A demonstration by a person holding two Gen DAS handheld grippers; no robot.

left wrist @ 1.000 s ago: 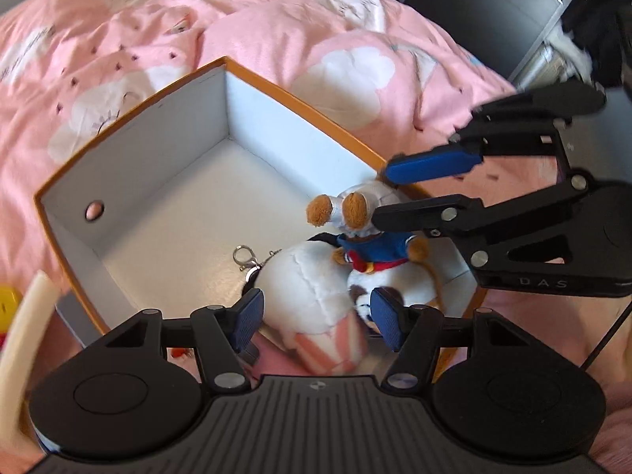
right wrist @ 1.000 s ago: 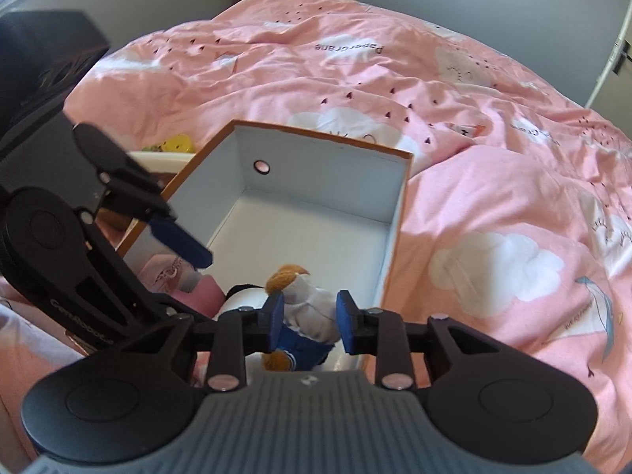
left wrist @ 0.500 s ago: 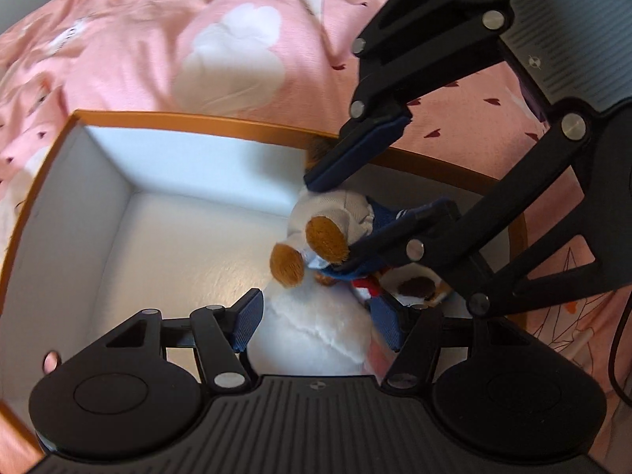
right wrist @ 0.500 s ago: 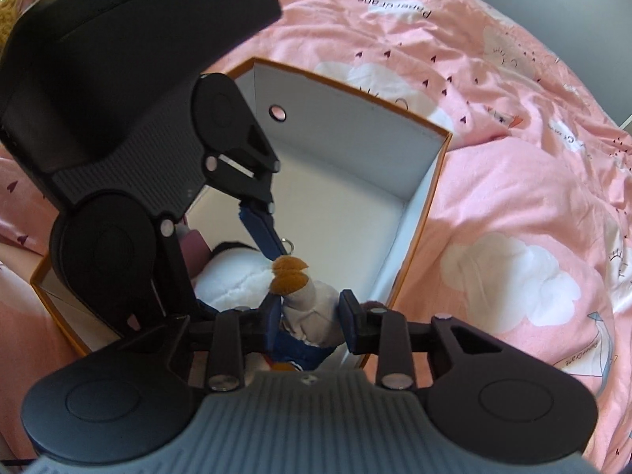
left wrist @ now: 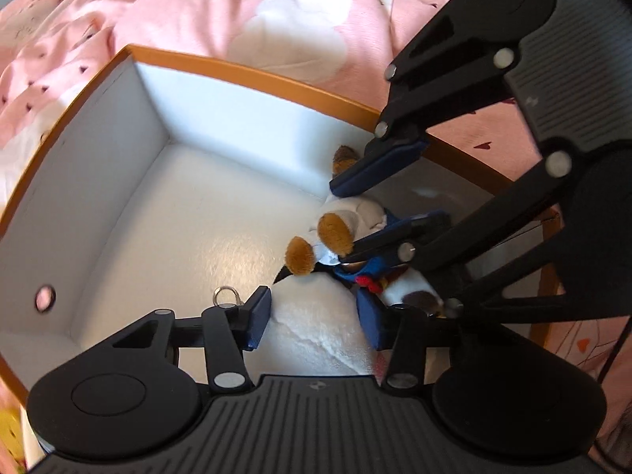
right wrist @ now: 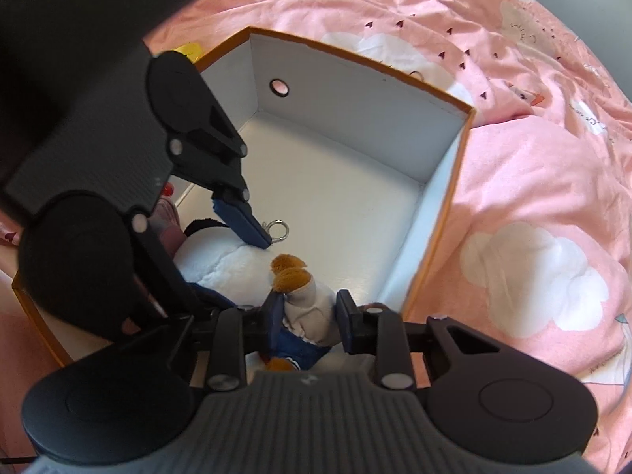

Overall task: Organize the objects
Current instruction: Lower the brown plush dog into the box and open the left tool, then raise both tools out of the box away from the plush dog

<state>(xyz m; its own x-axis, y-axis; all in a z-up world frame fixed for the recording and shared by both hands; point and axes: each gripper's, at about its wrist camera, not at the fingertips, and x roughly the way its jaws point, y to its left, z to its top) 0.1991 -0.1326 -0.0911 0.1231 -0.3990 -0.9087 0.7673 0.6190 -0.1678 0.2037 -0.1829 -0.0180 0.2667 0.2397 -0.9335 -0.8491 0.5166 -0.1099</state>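
Orange-rimmed box point(left wrist: 252, 75) with white inside sits on the bed, on a pink cloud-print duvet point(right wrist: 533, 205). Both grippers are down inside the box at its near right corner.

Left gripper point(left wrist: 316, 318): fingers apart, straddling a white plush toy point(left wrist: 316, 308) that lies on the box floor. Left pad is at the plush's edge; the right pad is partly hidden, so contact is unclear. Not clamped as far as can be seen.

Right gripper point(right wrist: 310, 322): fingers either side of a small plush doll point(right wrist: 302, 296) with a white hood, blue outfit and brown ears, which lies against the white plush. In the right wrist view the left pad touches the doll and the right pad stands just off it; in the left wrist view the far finger is off the doll. Fingers look part open, not gripping.

A metal keyring point(right wrist: 278, 231) lies on the box floor just beside the left gripper's pad. Round hole point(right wrist: 279, 87) in the far wall of the box. Rest of the box floor is bare white. Something yellow point(right wrist: 189, 49) shows outside the box at its far left; too small to identify.
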